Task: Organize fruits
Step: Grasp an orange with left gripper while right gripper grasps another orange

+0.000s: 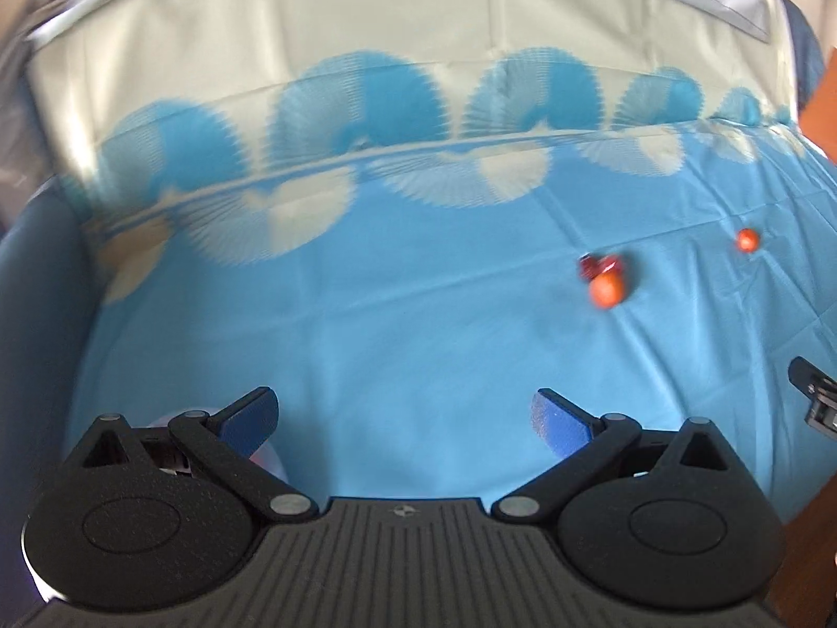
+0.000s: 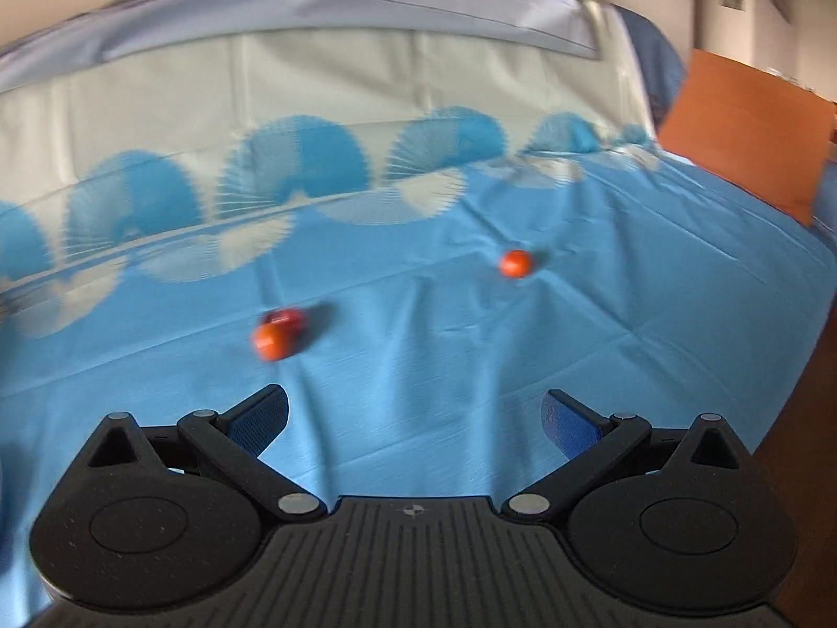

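Carefully now, with both my left tongs [image 1: 404, 418] and right tongs [image 2: 414, 418] spread wide and empty, I'd steer the right pair toward the nearer orange fruit [image 2: 274, 340] at eleven o'clock, touching a dark red one [image 2: 286, 317], straddling it squarely before squeezing gently.

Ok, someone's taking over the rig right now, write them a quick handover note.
Left gripper: open, empty, above the blue cloth.
Right gripper: open, empty.
Fruits: an orange fruit touching a dark red one, plus a lone orange fruit farther right, all loose on the cloth.
Done: nothing gathered as far as visible.
Left: pick up all three; no container clearly in view.
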Demonstrator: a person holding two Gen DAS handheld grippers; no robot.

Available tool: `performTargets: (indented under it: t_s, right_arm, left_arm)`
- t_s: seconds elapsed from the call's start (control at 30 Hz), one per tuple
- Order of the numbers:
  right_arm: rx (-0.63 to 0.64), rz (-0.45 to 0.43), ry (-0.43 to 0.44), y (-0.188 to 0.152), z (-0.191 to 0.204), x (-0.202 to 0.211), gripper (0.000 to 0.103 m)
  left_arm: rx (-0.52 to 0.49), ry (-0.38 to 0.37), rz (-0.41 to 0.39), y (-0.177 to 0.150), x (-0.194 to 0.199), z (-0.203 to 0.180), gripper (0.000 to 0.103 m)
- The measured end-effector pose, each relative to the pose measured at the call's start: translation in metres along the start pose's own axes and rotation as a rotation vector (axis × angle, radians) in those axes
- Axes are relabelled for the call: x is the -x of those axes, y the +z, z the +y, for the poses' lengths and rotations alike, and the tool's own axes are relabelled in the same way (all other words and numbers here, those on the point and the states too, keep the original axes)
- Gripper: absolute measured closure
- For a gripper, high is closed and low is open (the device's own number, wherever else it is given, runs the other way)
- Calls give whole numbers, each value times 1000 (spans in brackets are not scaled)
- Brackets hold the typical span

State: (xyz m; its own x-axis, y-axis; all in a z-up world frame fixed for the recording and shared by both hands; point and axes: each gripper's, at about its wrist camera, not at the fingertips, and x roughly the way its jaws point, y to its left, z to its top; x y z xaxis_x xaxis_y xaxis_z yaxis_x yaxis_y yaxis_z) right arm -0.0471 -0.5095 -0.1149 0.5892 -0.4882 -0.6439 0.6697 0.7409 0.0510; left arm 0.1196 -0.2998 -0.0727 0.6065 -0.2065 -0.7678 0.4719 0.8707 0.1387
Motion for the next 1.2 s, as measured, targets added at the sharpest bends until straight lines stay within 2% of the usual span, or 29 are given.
performTargets:
  t_s: [0.1,0.23,0.37,0.43,0.6,0.63,0.67,0.7,0.73,0.77,0.8,0.9,1.0,1.1,1.2]
  right_arm:
    - [-35,-3,-46,13,-27,-56,1]
    - [-57,14,-88,31,-55,-144,1]
    - [-83,36,-123,55,-77,-224,1]
    - [-74,23,-132,65,-81,-252,1]
    - [-90,67,-144,79,-86,-309,1]
    - [-76,47,-158,78,-84,-312,1]
    - [-50,38,-165,79,-81,-315,1]
    - [-31,29,-169,79,-78,-315,5]
    - [-24,10,-169,79,-77,-313,17]
    - [-3,-9,-167,78,-73,-310,52]
    - [26,-5,-168,78,-69,-308,67]
    - [44,6,-181,76,-63,-299,67]
    - [-6,14,-163,79,-62,-275,68]
    - [-12,-49,-108,84,-50,-228,68]
    - [-11,-114,-18,88,-33,-168,67]
  left_arm:
    - [-15,-76,-21,22,-43,-43,0]
    - [-33,-153,21,46,-108,-99,0]
    - [-31,-148,43,59,-163,-131,0]
    - [-37,-142,63,62,-185,-138,0]
    - [-39,-113,103,64,-219,-139,0]
    - [-29,-115,105,64,-222,-137,1]
    - [-8,-129,95,62,-221,-132,10]
    - [28,-168,78,60,-215,-127,21]
    - [71,-234,70,60,-211,-120,53]
    - [91,-291,82,60,-206,-117,71]
    - [89,-294,86,61,-200,-119,72]
    - [21,-264,24,57,-181,-122,72]
    - [5,-259,26,52,-162,-110,72]
    - [38,-257,4,43,-129,-83,72]
    - [66,-247,-26,31,-81,-47,72]
